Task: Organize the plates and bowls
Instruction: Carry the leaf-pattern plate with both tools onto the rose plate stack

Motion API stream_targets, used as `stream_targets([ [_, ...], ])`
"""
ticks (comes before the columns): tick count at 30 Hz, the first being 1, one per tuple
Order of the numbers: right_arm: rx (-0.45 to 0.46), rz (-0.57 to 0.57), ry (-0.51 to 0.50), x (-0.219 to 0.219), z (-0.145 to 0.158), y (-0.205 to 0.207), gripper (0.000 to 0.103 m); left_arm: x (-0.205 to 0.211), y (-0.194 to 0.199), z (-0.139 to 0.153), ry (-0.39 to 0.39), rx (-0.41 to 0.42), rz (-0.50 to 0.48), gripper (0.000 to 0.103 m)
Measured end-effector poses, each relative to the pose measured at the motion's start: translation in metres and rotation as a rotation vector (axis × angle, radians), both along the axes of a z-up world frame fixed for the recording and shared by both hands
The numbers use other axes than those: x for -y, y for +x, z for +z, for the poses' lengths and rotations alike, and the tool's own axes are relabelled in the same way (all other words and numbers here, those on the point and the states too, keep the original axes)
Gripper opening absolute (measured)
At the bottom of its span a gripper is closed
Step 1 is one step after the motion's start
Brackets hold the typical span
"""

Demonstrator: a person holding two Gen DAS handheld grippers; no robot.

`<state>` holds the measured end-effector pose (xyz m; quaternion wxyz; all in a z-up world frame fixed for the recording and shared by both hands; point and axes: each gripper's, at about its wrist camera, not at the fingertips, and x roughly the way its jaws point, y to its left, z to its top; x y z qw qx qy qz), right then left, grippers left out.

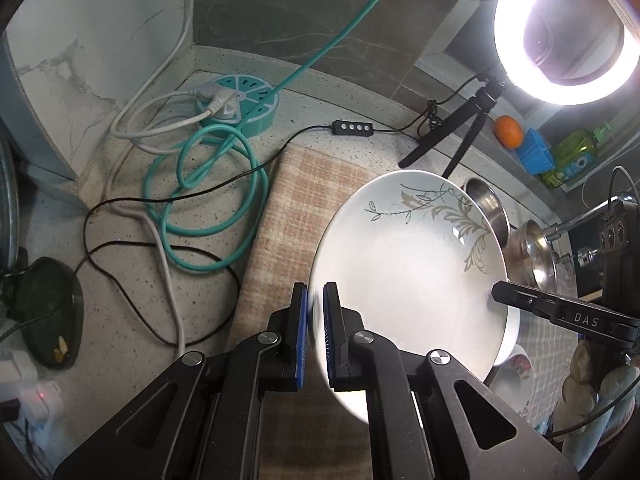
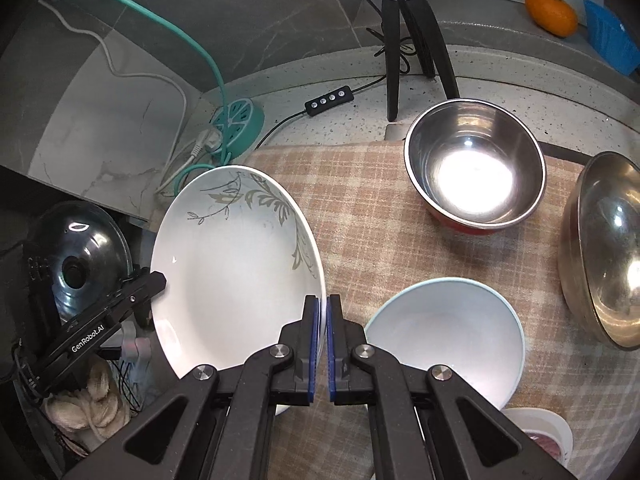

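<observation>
Plate (image 2: pixel 236 264), white with leaf print, held tilted above the checked mat's (image 2: pixel 360 216) left edge. Left gripper (image 1: pixel 316 300) and right gripper (image 2: pixel 323 312) each pinch its rim, on opposite sides. Steel bowl (image 2: pixel 474 172) at the mat's far edge, empty. Pale bowl (image 2: pixel 444 340) near the front, empty.

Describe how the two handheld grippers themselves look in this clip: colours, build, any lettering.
Both the left gripper and the right gripper are matte black linkages with round silver pivot bolts and triangular cut-outs, ending in two fingers faced with ribbed blue pads. White lettering shows on their sides: "GenRobot.AI" on the left one, "DAS" on the right. No hands or sleeves are visible.
</observation>
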<state>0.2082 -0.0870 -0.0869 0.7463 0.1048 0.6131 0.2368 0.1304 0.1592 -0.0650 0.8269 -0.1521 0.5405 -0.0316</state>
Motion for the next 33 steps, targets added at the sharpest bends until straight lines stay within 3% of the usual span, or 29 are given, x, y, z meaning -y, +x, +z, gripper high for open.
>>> stream_targets([
  [11, 0.015, -0.035, 0.019, 0.054, 0.016, -0.038, 0.004, 0.045, -0.031, 0.013, -0.015, 0.018, -0.038, 0.006],
  [21, 0.003, -0.097, 0.011, 0.128, 0.019, -0.077, 0.004, 0.107, -0.062, 0.013, -0.037, 0.012, -0.118, 0.006],
  [33, -0.010, -0.186, 0.004, 0.201, 0.008, -0.119, 0.004, 0.169, -0.084, 0.005, -0.052, -0.012, -0.214, 0.006],
])
